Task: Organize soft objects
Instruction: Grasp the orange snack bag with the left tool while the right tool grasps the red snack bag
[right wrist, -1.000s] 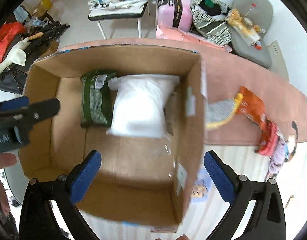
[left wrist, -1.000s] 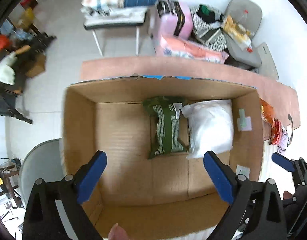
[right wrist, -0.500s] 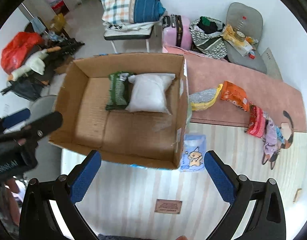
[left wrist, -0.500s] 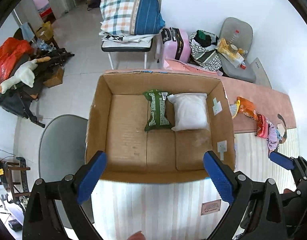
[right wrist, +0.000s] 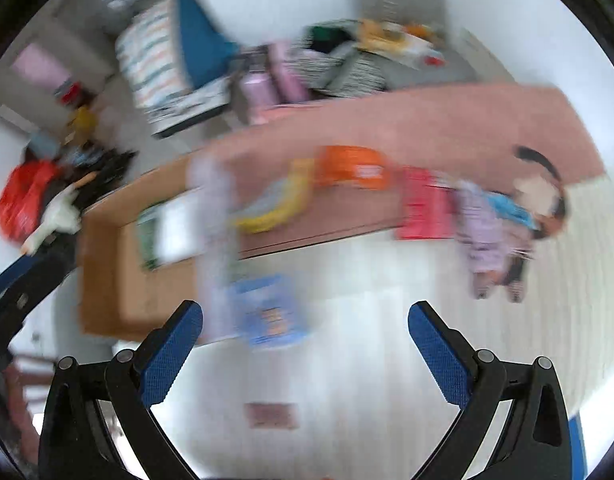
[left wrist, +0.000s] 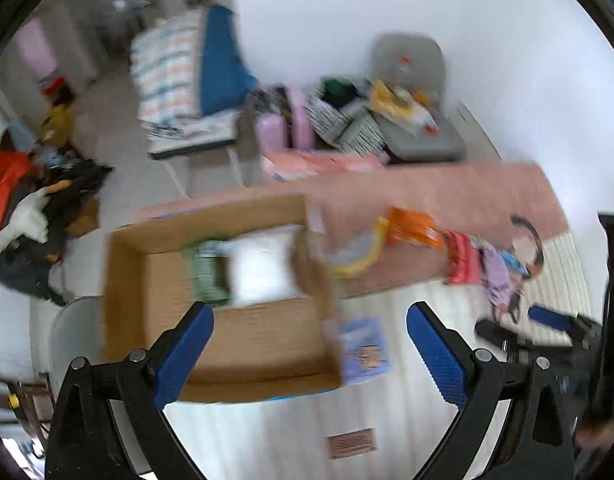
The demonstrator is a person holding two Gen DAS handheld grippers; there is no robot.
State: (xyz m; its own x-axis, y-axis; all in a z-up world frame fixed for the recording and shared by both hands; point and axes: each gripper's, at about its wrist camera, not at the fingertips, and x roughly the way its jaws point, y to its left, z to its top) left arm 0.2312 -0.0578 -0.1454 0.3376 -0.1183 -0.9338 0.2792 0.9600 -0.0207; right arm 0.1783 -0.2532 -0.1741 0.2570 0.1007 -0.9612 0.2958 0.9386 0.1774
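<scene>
Both tools are seen with their blue pads spread wide and nothing held between them: the left gripper (left wrist: 310,334) is poised above the near edge of the cardboard box (left wrist: 127,280), and the right gripper (right wrist: 305,334) above the pale striped mat (right wrist: 367,280). Both views are smeared by motion blur. Just beside the box's right wall, on the mat, a light blue packet (left wrist: 365,346) is laid flat. Inside the box, against its far wall, a white pillow pack (left wrist: 263,266) and a green pack (left wrist: 205,276) are seen side by side, touching. Farther off, on the pink rug (left wrist: 447,188), a row of soft items is spread out: a yellow-edged grey pouch (right wrist: 273,204), an orange packet (right wrist: 355,168), a red packet (right wrist: 423,210) and a lilac doll (right wrist: 487,236). The right gripper's tip is caught at the right edge of the left wrist view.
</scene>
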